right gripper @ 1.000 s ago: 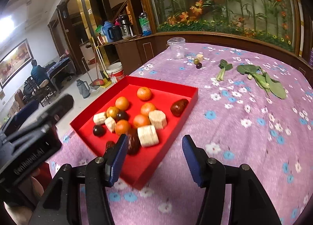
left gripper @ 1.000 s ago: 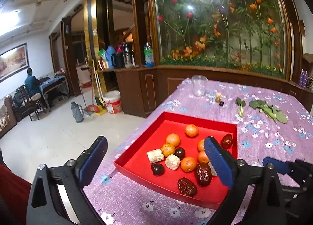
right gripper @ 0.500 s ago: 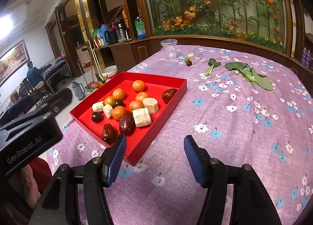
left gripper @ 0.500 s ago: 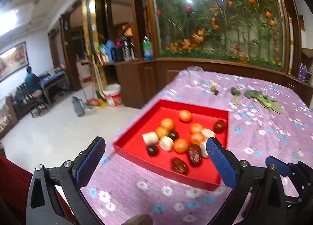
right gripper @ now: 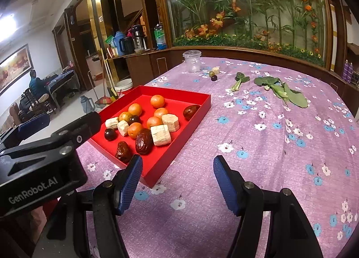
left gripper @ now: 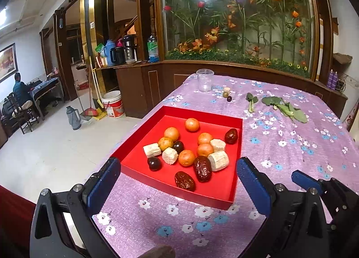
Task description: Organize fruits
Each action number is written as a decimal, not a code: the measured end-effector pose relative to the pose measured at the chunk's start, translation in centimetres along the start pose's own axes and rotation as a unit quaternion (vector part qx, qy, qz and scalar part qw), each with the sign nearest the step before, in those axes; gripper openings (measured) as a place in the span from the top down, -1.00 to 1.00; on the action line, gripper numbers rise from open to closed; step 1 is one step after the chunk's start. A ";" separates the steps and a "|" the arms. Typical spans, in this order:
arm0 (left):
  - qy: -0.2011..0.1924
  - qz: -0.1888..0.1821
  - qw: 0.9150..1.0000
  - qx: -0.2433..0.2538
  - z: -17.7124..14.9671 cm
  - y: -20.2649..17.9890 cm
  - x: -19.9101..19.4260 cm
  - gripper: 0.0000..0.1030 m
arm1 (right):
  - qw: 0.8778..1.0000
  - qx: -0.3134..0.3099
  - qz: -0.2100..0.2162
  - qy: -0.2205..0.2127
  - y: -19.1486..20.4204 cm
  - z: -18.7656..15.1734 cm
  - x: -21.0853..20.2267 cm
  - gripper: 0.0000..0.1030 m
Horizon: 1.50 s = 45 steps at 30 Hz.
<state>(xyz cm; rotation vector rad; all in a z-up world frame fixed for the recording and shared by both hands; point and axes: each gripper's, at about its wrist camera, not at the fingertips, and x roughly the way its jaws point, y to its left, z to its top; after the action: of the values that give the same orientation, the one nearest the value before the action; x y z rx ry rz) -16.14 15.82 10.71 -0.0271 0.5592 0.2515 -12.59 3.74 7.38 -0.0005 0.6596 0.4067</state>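
A red tray sits on the purple flowered cloth. It holds several mandarins, brown dates, dark plums and pale cut cane pieces. My left gripper hangs open and wide just short of the tray's near edge, touching nothing. My right gripper is off the tray's near right corner, above the cloth. Its jaws are opening and nothing is gripped between them. Far back lie a small pale piece, a green fruit and a dark grape.
A clear plastic cup stands at the table's far end, and leafy greens lie to its right. Bare cloth stretches right of the tray. The table's left edge drops to the floor, where a person sits far off.
Both grippers have pulled back from the tray, which now sits farther off in both views. The right jaws stand wider apart. The fruits have not moved.
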 end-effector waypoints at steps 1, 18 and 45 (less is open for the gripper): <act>0.000 -0.004 1.000 -0.002 0.0 0.0 0.0 -1.00 | 1.000 0.000 -0.001 0.000 0.0 0.0 0.0 -0.38; 0.045 -0.039 0.998 -0.034 -0.1 0.9 2.8 -1.00 | 0.999 -0.029 -0.014 0.000 1.1 -0.2 1.0 -0.44; 0.015 -0.011 0.999 -0.037 0.1 2.0 2.8 -1.00 | 0.998 -0.055 -0.013 0.005 2.4 -0.2 2.3 -0.45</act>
<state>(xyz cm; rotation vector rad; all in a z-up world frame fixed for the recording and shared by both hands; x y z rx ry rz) -14.28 18.37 9.37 -0.1086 0.5781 0.2507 -11.91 6.81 6.18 -0.1159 0.6458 0.4187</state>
